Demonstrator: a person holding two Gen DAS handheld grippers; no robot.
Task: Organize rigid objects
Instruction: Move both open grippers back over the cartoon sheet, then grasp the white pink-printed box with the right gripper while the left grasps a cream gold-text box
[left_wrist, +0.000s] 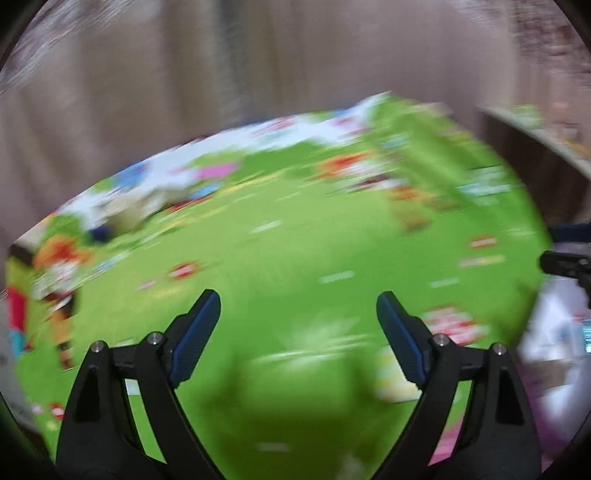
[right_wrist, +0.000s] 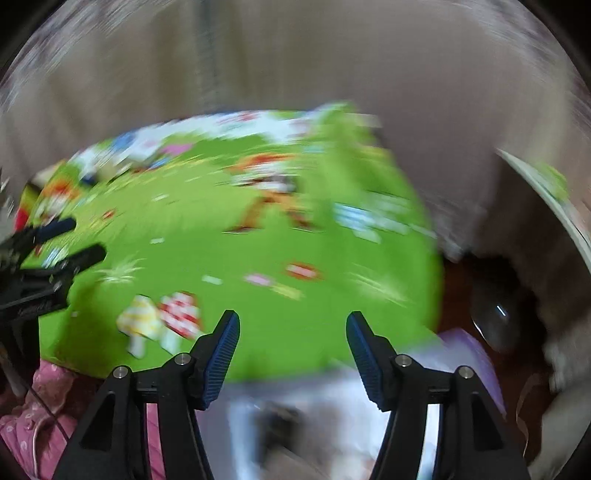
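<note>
Blurring any print: green cartoon mat (left_wrist: 295, 243)

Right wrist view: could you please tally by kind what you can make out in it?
Grippers: 2, the right gripper and the left gripper, both open with nothing between the jaws
Green printed mat: 1
Pink cloth: 1
Total: 4
The other shapes near the bottom and right edges are too blurred to name.

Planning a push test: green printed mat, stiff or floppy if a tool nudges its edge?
Likely floppy: the green mat drapes over the edge like thin cloth. It would probably bunch or slide rather than move as one piece. Blur hides the texture, so grip is uncertain.
</note>
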